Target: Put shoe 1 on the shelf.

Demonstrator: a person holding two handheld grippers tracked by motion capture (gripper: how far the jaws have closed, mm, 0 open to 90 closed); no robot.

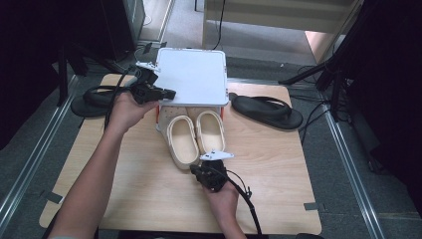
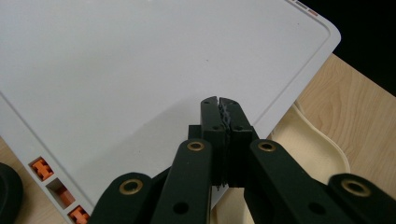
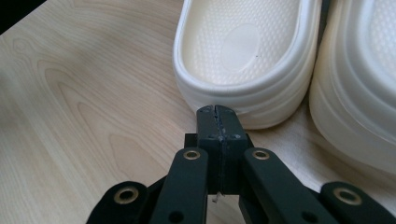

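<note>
My table (image 1: 149,189) is a pale wooden top with rounded corners, its grain running across it. Two cream clogs (image 1: 196,137) lie side by side near its middle, heels toward me, their toes under a white lid (image 1: 194,74) that stands tilted at the far edge. One black sandal (image 1: 266,110) rests at the far right, and another black sandal (image 1: 92,102) hangs over the far left edge.
</note>
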